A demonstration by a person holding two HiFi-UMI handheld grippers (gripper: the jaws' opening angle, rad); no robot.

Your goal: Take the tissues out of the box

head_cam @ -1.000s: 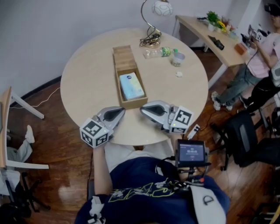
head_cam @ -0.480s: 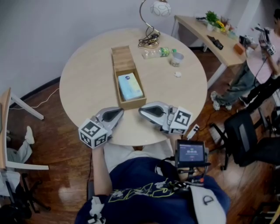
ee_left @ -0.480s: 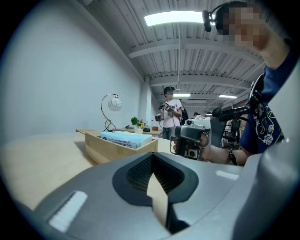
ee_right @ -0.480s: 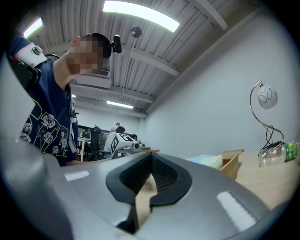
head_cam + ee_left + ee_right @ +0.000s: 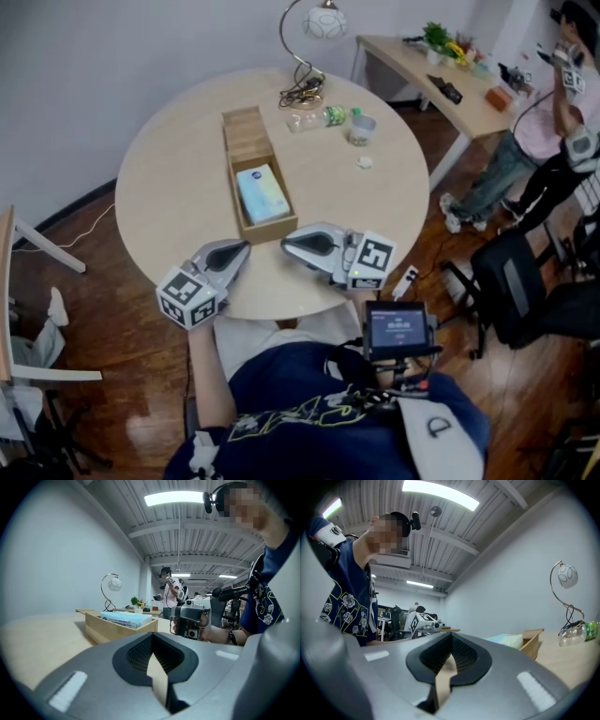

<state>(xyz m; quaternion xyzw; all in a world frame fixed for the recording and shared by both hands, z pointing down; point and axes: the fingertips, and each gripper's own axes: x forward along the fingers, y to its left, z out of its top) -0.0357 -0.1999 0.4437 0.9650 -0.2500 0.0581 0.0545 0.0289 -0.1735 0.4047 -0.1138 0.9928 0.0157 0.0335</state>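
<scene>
Now the left claw [image 5: 236, 249] and the right claw [image 5: 288, 246] are both closed on nothing at the near edge of the tabletop [image 5: 169, 178], just beside the near end of the wooden box [image 5: 246, 131]. The tissues [image 5: 262, 193] lie in its near half.

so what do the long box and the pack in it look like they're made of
The long box looks like pale matte wood or plywood: thin flat walls, tan like the table. The tissue pack inside seems wrapped in soft plastic film, judging by rounded edges and printed light-blue face; paper isn't ruled out.
</scene>
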